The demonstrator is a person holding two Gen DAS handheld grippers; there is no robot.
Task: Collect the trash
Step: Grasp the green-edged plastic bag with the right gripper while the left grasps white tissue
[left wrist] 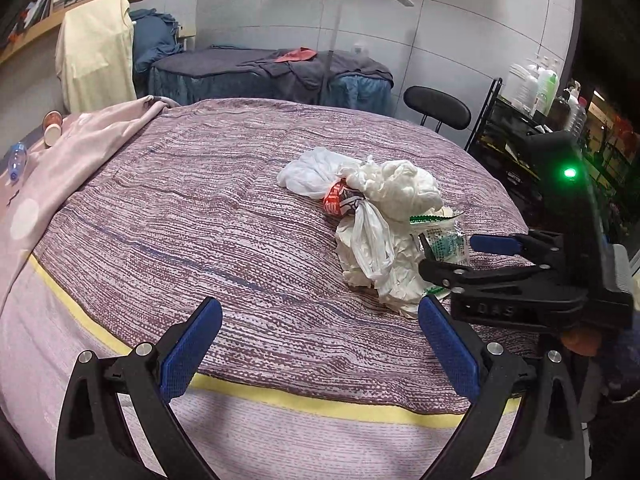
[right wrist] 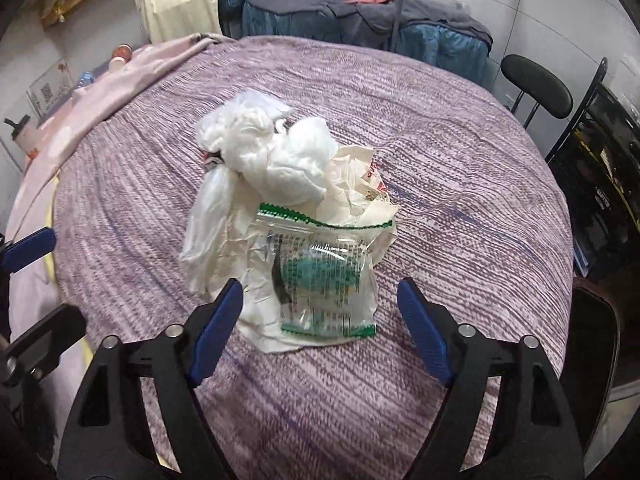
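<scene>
Right wrist: right gripper [right wrist: 320, 300] agape over green-edged packet [right wrist: 324, 276] (untouched).

Purple-striped bedspread [right wrist: 440, 160]; white trash pile [right wrist: 260, 152]; clear green-edged packet [right wrist: 320, 272], print possibly teal.

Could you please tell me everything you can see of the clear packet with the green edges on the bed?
The clear packet is a small, flat pouch of crinkled, see-through plastic with green serrated seals at its top and bottom edges. Small printed text covers its face, and something teal and dark shows inside; what it is I cannot tell. It lies at the near end of the trash pile, resting on crumpled white paper over the purple bedspread. The right gripper stands open just before it, not touching.
</scene>
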